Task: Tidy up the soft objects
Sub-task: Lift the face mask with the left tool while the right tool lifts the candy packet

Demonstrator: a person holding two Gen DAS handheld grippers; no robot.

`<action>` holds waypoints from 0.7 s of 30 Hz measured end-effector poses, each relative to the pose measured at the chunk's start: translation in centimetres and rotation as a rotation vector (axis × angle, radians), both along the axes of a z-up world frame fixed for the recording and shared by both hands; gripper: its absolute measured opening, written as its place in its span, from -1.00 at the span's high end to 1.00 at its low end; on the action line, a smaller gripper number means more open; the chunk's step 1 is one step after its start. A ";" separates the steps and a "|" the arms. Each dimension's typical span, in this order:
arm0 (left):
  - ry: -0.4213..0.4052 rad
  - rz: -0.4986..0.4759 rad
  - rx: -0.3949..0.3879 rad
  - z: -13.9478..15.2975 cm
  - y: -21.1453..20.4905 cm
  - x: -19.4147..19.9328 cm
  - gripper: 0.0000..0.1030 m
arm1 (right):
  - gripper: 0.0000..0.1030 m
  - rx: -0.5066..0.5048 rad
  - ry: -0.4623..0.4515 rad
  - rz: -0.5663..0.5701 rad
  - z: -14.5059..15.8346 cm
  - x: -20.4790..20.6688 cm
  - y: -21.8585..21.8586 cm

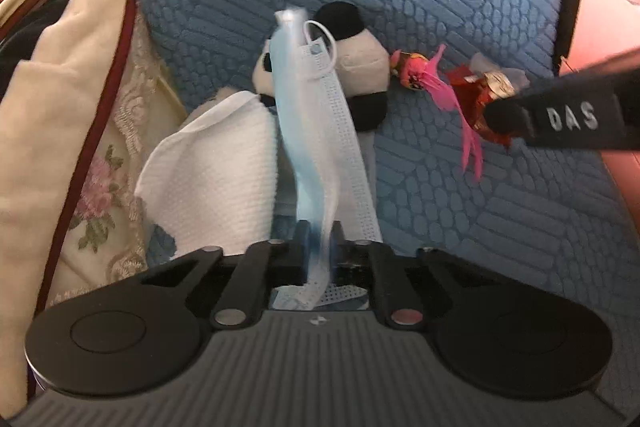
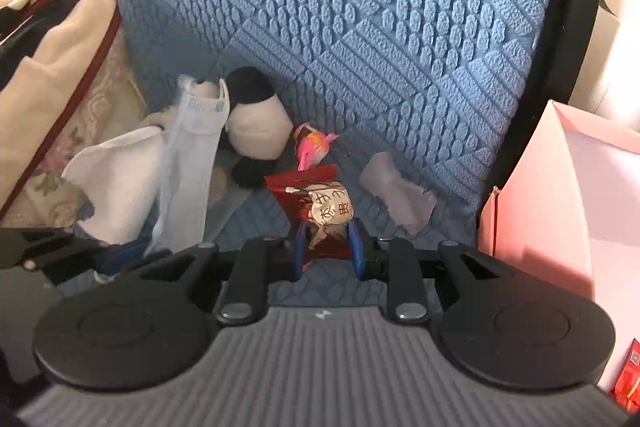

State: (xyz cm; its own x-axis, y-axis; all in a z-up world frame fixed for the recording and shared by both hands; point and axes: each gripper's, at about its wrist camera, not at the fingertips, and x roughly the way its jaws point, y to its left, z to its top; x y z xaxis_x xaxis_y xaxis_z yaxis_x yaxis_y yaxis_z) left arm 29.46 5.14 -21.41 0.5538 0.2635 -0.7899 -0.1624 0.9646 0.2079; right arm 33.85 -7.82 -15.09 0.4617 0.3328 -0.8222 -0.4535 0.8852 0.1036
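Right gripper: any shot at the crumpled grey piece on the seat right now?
Probably not as is: the right gripper is shut on the red packet. The grey piece lies uncovered just to its right, so reach looks free once it lets go.

A blue cushion with a raised woven block pattern lies under everything. On it: a pale blue and white face mask, a black-and-white panda plush, a white dimpled cloth, a red packet with a cream label, pink feathers. A pink box stands beside.
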 end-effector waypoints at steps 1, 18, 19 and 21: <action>-0.005 0.009 -0.011 0.2 0.1 -0.1 0.89 | 0.49 -0.002 0.002 0.000 -0.6 0.1 0.2; -0.089 0.069 -0.215 3.3 0.8 -4.2 0.96 | 0.50 0.034 -0.013 -0.044 2.1 -2.9 -2.1; -0.092 0.066 -0.215 3.5 0.8 -4.5 0.96 | 0.50 0.036 -0.011 -0.050 2.2 -3.1 -2.2; -0.094 0.067 -0.230 3.8 1.0 -5.0 0.96 | 0.50 0.036 -0.013 -0.063 2.4 -3.6 -2.4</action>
